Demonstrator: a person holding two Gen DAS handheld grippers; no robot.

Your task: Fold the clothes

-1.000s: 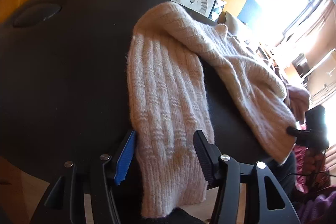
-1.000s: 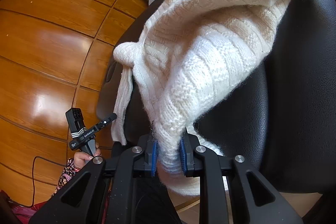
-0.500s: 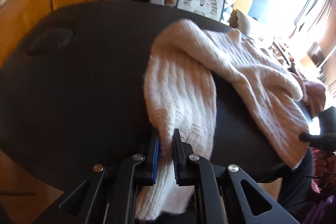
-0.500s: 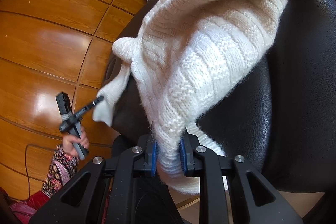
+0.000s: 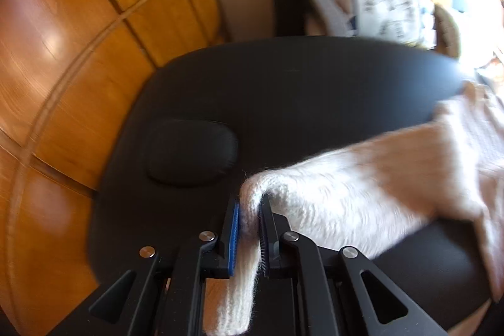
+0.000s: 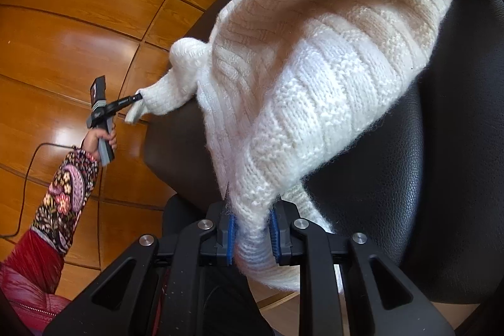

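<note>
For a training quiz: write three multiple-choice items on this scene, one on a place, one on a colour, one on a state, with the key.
1. Where does the sweater lie?
A. on the black leather seat
B. on the wooden floor
C. in a basket

2. What colour is the sweater?
A. grey
B. cream white
C. navy

3. What is the left gripper doing?
A. open above the seat
B. shut on nothing
C. shut on the sweater

Key: 1 A, the knit drapes over the black cushion; 2 B, pale cream in both views; 3 C, knit is pinched between its fingers.
</note>
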